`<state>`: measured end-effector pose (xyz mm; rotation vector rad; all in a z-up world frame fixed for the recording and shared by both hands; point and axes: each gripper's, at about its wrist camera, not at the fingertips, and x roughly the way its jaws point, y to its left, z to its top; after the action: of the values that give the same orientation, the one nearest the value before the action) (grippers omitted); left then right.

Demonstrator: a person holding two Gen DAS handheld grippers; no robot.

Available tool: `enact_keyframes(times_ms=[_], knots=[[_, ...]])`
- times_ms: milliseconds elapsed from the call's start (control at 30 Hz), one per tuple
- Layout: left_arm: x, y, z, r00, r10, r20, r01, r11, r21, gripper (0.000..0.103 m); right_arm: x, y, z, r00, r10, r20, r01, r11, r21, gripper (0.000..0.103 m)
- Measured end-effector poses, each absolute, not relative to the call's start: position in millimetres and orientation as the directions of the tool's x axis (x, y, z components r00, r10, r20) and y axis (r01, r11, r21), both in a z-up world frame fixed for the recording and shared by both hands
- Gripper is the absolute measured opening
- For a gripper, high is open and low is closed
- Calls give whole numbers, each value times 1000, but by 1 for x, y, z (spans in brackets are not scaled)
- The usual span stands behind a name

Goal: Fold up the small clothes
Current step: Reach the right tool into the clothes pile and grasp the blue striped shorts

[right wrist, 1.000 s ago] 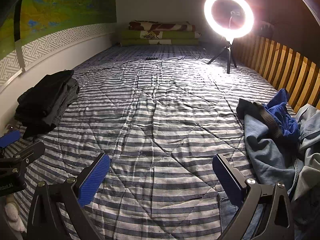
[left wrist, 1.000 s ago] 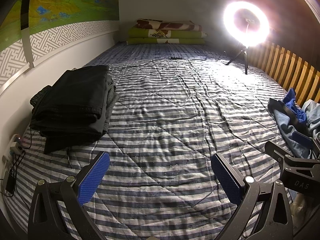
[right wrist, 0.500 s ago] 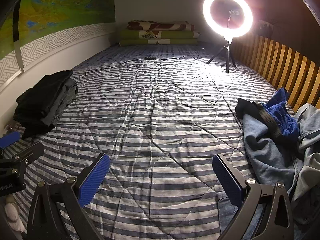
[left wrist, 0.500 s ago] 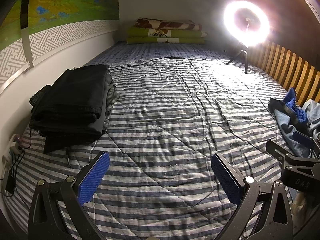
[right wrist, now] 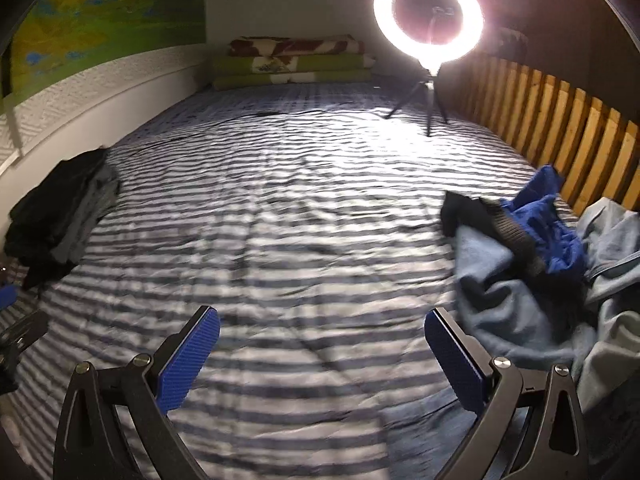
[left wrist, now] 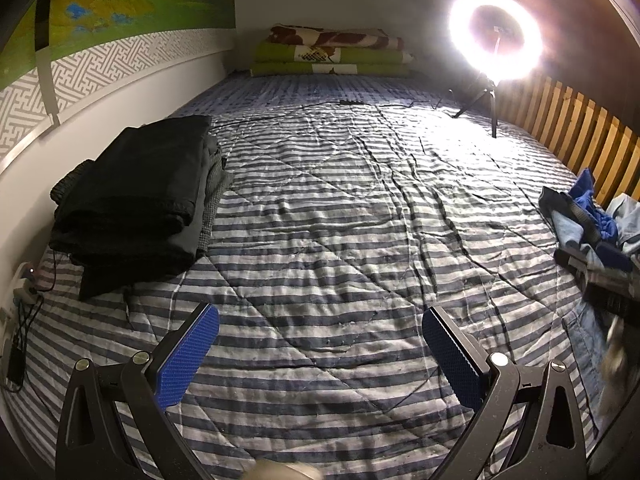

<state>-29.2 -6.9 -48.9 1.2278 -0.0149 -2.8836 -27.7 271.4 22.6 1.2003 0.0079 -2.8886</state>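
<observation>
A stack of folded black clothes lies at the left side of the striped bed, also visible as a dark stack in the right wrist view. A loose heap of unfolded clothes, light blue, bright blue and black, lies at the right edge; in the left wrist view the heap is at the far right. My left gripper is open over bare quilt with nothing between its blue pads. My right gripper is open too, its right finger close to the heap's near edge.
The blue and white striped quilt covers the whole bed. A lit ring light on a tripod stands at the far right. Folded blankets sit at the head. A wooden slat rail runs along the right, a wall on the left. Cables and a charger lie at the near left.
My right gripper has swung to the right toward the loose heap, blurring its view. The left gripper has barely moved. Both stay open.
</observation>
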Motion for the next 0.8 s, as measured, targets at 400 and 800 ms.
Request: enact_keyframes(times_ms=[400, 800], knots=[[-37, -10, -69, -661, 10, -750, -5, -1000, -10, 102, -89, 428, 22, -609, 225, -760, -333, -943, -12, 101], [-44, -10, -77, -647, 13, -762, -5, -1000, -13, 102, -120, 501, -2, -530, 248, -811, -436, -900, 10, 72]])
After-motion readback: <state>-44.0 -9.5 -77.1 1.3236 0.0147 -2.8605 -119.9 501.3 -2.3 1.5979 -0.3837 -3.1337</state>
